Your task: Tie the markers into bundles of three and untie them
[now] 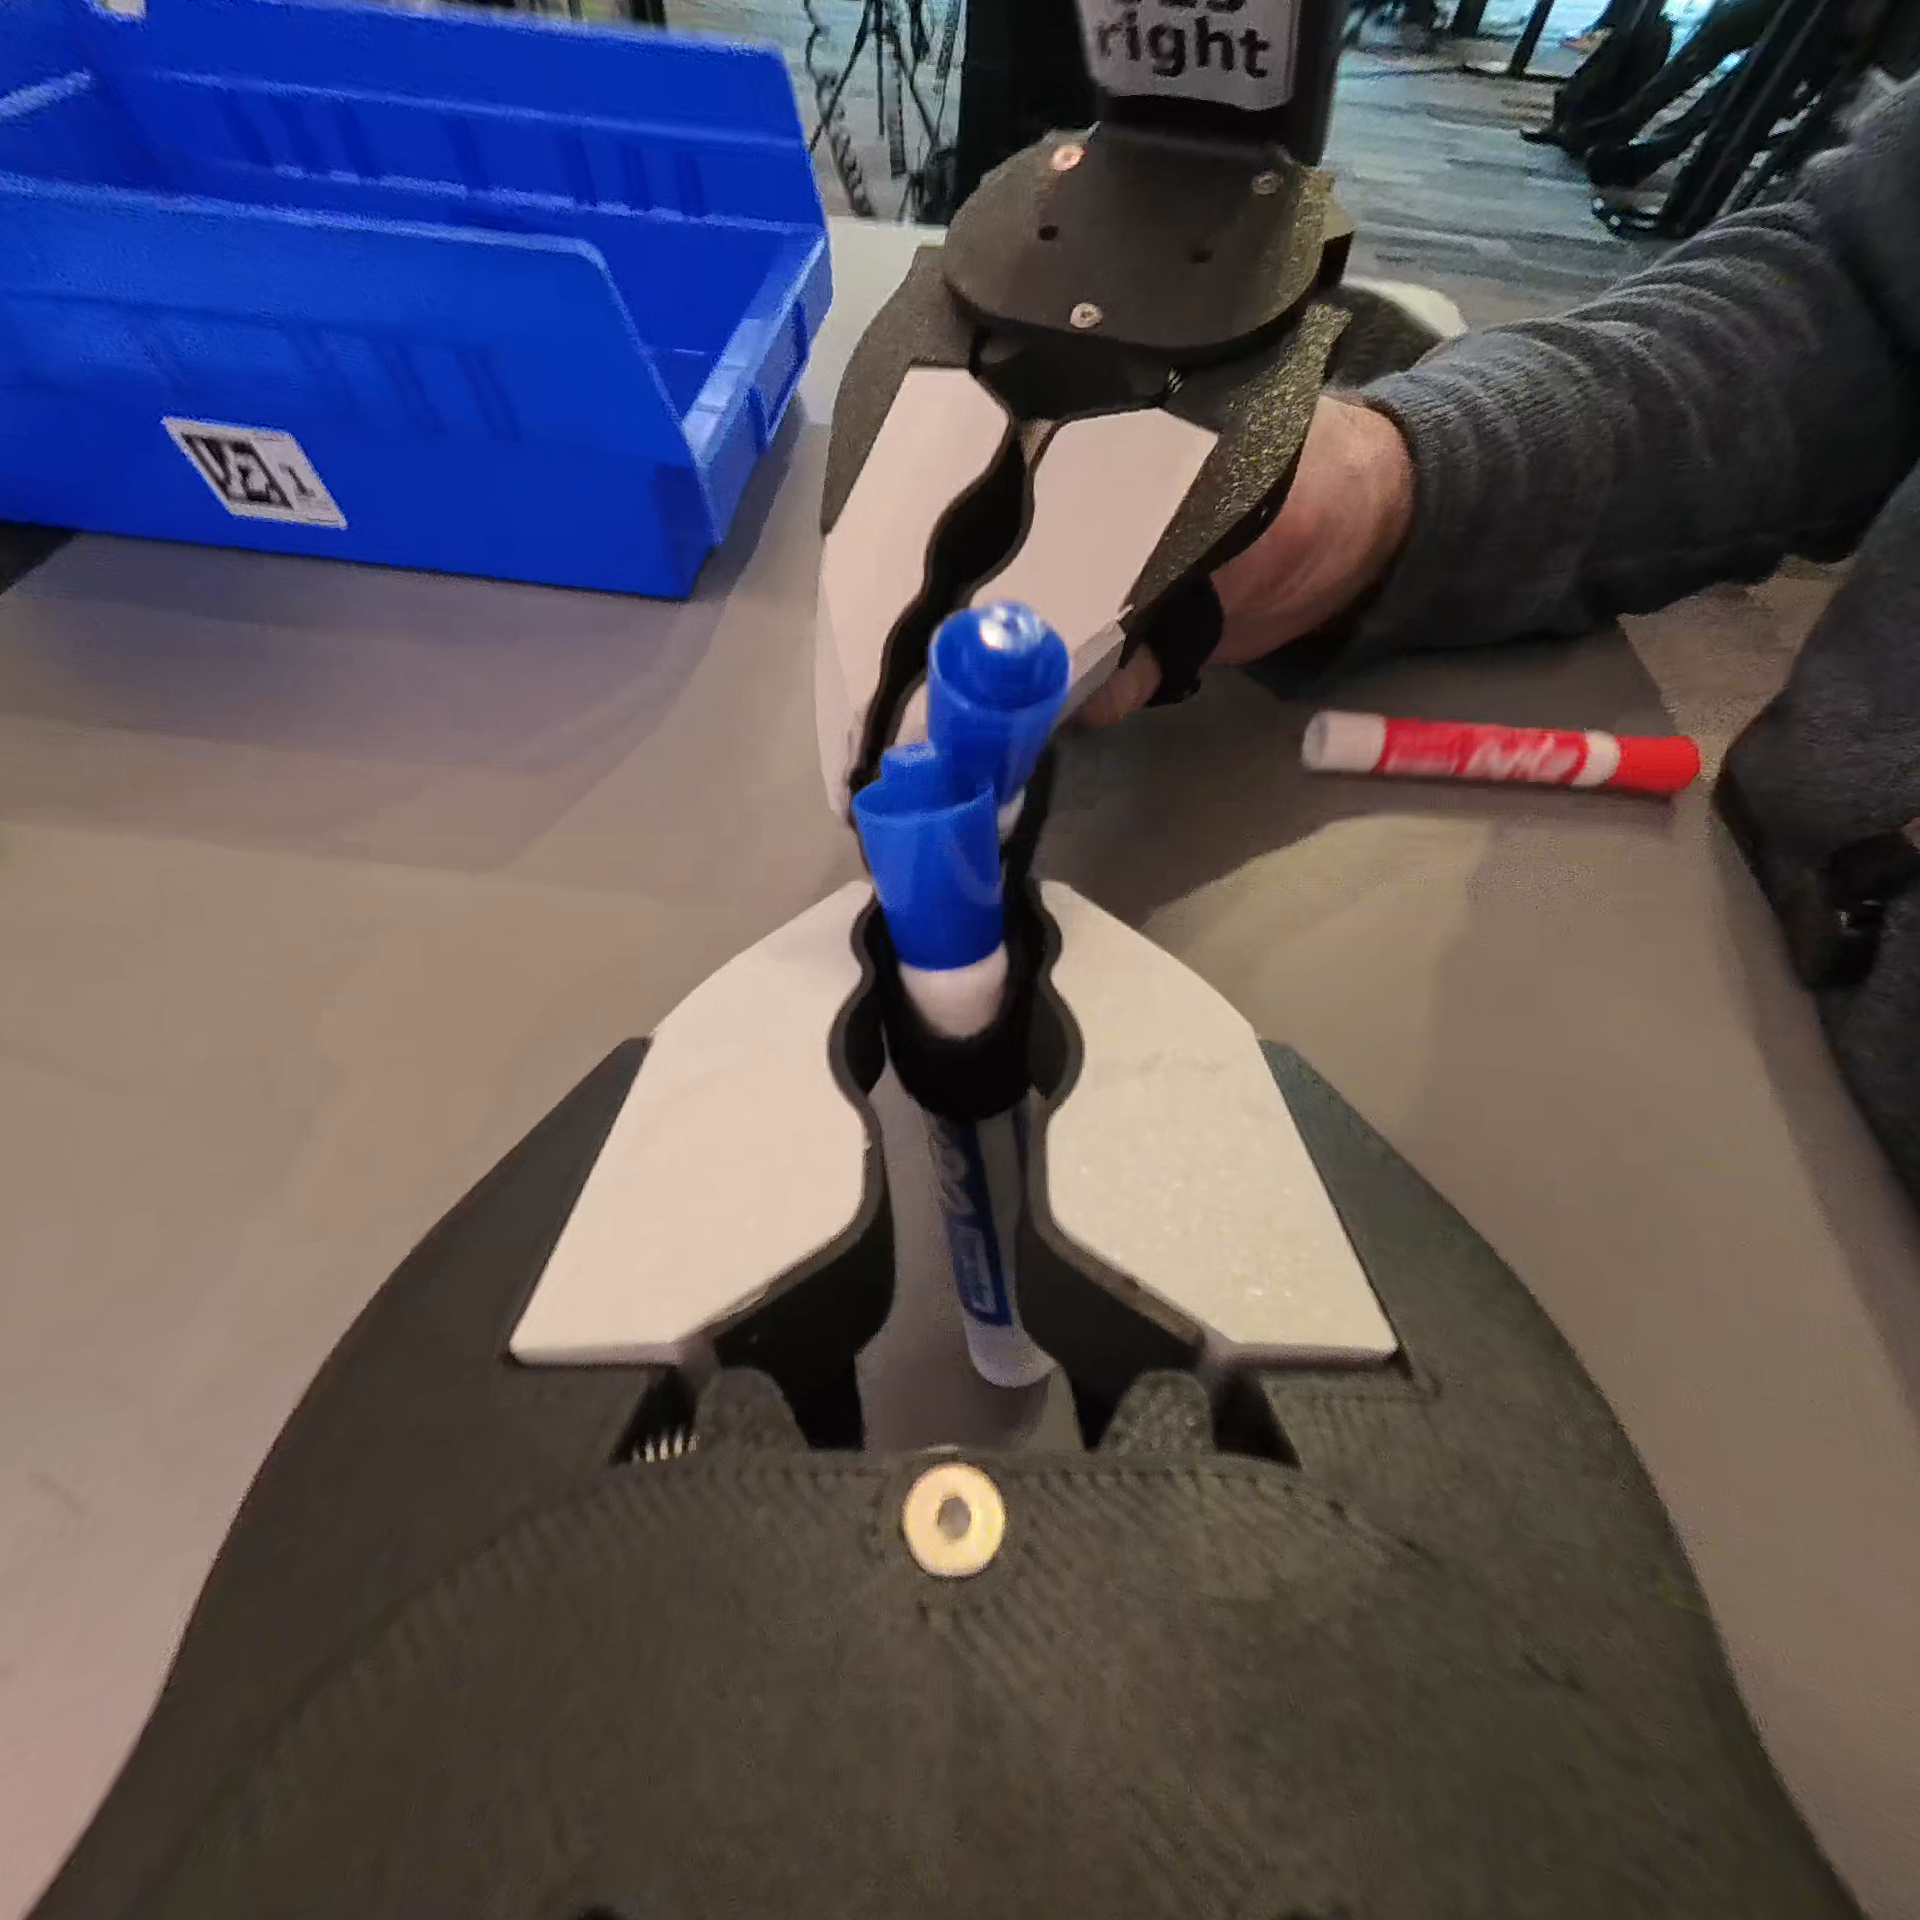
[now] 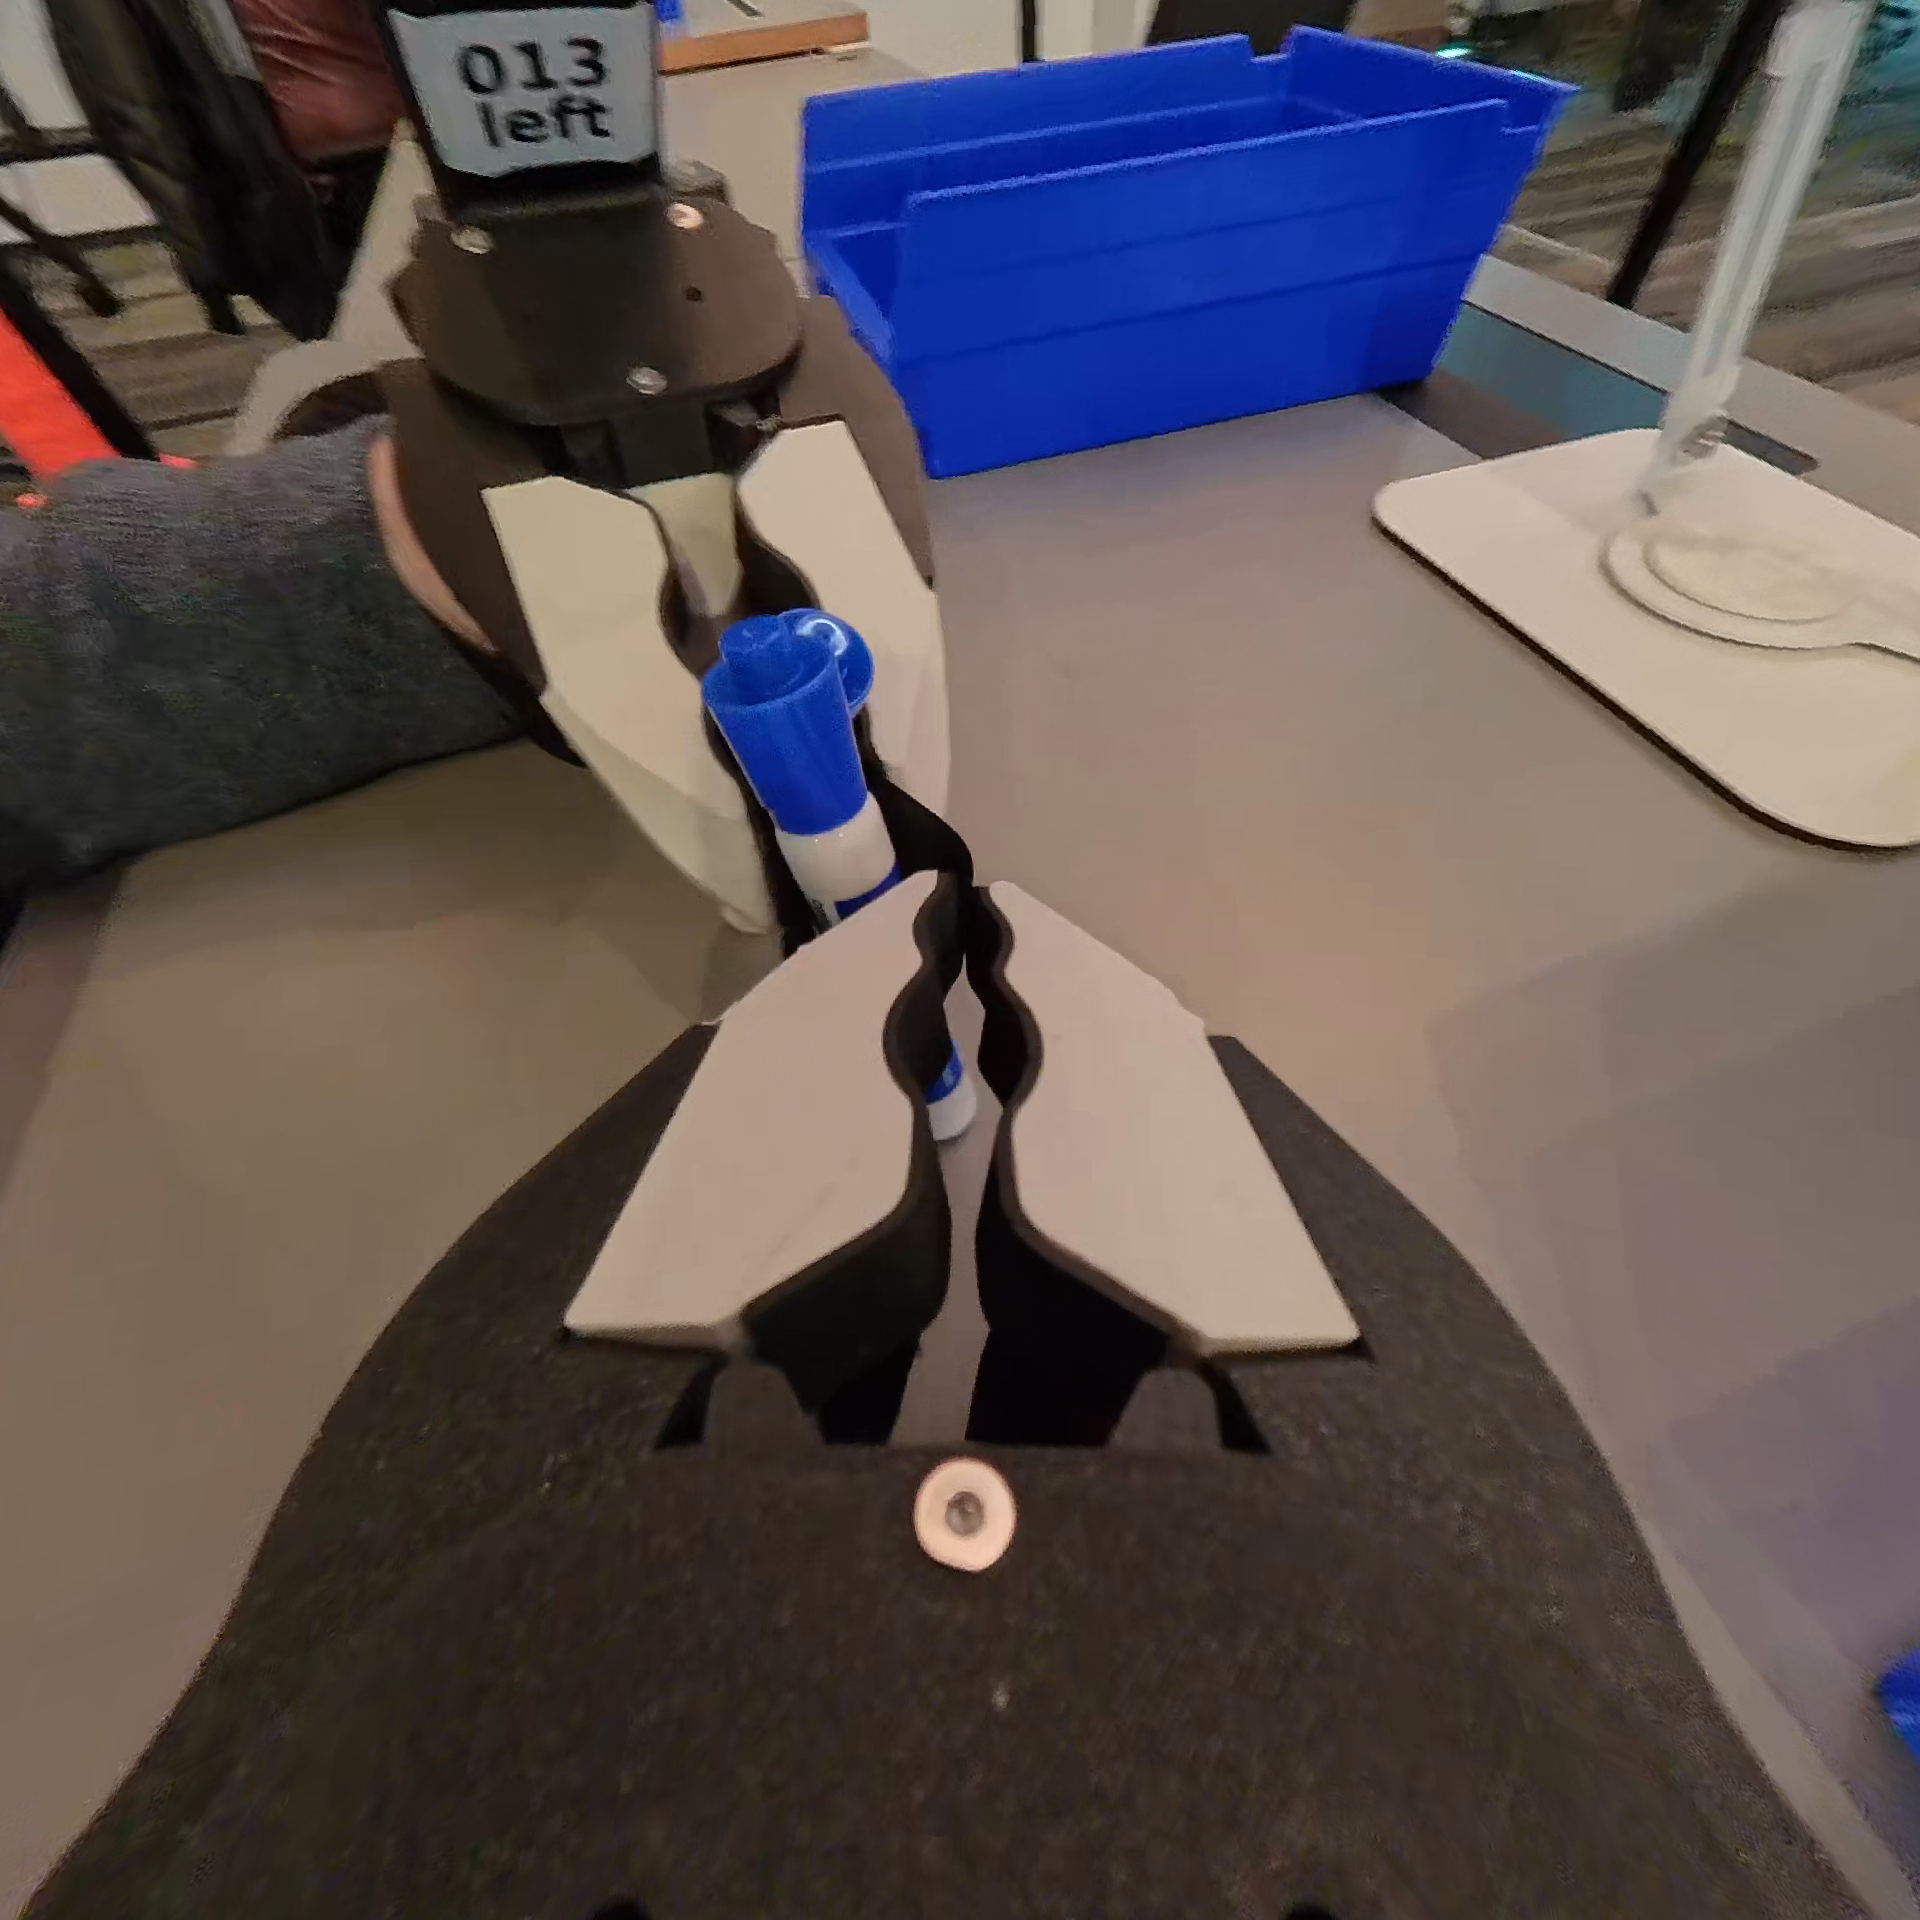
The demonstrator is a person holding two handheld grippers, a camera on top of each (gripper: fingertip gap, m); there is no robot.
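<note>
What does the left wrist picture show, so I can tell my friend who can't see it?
The left gripper holds a bundle of blue markers wrapped in a black strap, caps pointing up. The right gripper faces it, closed on the strap's end. A red marker lies on the grey table, beside a blue bin.

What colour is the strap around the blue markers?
Black strap, clearest in the left wrist view.

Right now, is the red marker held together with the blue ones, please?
No, the red marker lies alone on the table, apart from the blue markers.
</note>
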